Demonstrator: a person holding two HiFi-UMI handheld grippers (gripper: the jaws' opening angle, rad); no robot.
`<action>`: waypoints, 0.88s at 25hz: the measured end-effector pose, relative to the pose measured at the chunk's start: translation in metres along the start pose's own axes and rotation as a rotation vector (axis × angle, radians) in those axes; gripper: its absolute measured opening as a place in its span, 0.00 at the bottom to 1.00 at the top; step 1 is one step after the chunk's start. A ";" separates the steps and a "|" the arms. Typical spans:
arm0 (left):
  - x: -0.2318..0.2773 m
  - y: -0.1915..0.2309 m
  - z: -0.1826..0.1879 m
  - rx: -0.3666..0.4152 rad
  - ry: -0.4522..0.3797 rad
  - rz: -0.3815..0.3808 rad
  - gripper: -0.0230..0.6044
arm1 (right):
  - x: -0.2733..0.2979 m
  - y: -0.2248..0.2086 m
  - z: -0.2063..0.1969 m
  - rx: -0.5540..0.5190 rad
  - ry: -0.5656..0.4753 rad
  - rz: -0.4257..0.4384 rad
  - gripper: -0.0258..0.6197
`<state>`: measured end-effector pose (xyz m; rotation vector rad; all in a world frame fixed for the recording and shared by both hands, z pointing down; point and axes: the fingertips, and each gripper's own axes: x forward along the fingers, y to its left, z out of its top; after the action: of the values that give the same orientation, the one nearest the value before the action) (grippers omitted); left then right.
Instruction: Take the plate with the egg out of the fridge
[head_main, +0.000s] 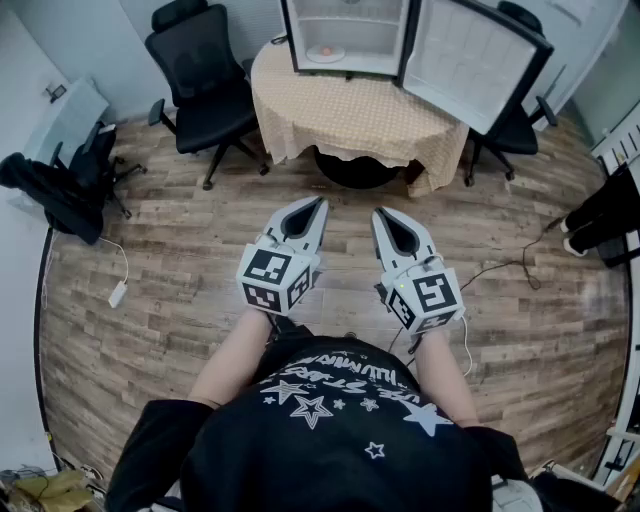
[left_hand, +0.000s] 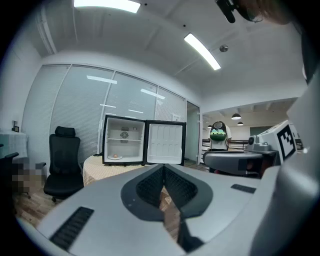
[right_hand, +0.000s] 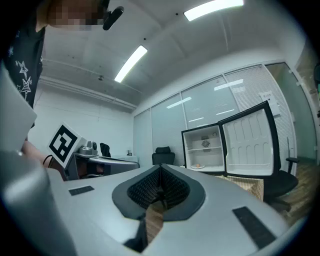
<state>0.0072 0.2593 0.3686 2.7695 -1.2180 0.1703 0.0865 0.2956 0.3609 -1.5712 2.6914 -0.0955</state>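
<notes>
Plate spot: the plate (head_main: 326, 53) with the egg (head_main: 325, 49) is parked on the bottom shelf (head_main: 365, 58) of the fridge (head_main: 350, 35), a bit left of middle. The egg is sat roughly in the centre of the plate.
Fridge: it's stood on the round counter (head_main: 350, 115) with the cloth over it. The door (head_main: 470, 60) is swung wide to the right, so nothing has to be opened.
Left tool: the left tool (head_main: 319, 205) is pinched closed with nothing in it. It's held out front, aimed at the fridge and well apart from it.
Right tool: the right tool (head_main: 379, 213) is closed tight too, empty, near the left one.
Step in hand: probably the walk-up. Lots of floor (head_main: 200, 250) is yet to be crossed before anything can be reached.
How it's done well: the counter should be come at square-on, between the chair (head_main: 200, 70) on the left and the open door. One tool should be spread wide before it's put into the fridge, not once inside. The near rim of the plate gets pinched, one jaw over and one under.
Carry-out: the plate should be kept level and drawn straight out under the upper shelf (left_hand: 122, 140), slowly. The egg looks loose and would likely be rolled off by any tilt. The other tool can be slipped under the far side for support.
</notes>
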 end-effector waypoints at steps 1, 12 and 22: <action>-0.001 -0.001 -0.001 0.002 0.001 0.000 0.04 | -0.001 0.002 -0.001 -0.009 0.004 0.004 0.08; -0.010 -0.010 -0.011 -0.013 0.002 0.007 0.04 | -0.020 0.015 -0.011 -0.026 0.018 0.061 0.08; -0.027 -0.026 -0.028 -0.028 0.015 0.004 0.04 | -0.032 0.018 -0.012 0.024 -0.103 0.132 0.08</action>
<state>0.0069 0.3003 0.3913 2.7367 -1.2131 0.1732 0.0860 0.3333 0.3711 -1.3490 2.6944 -0.0424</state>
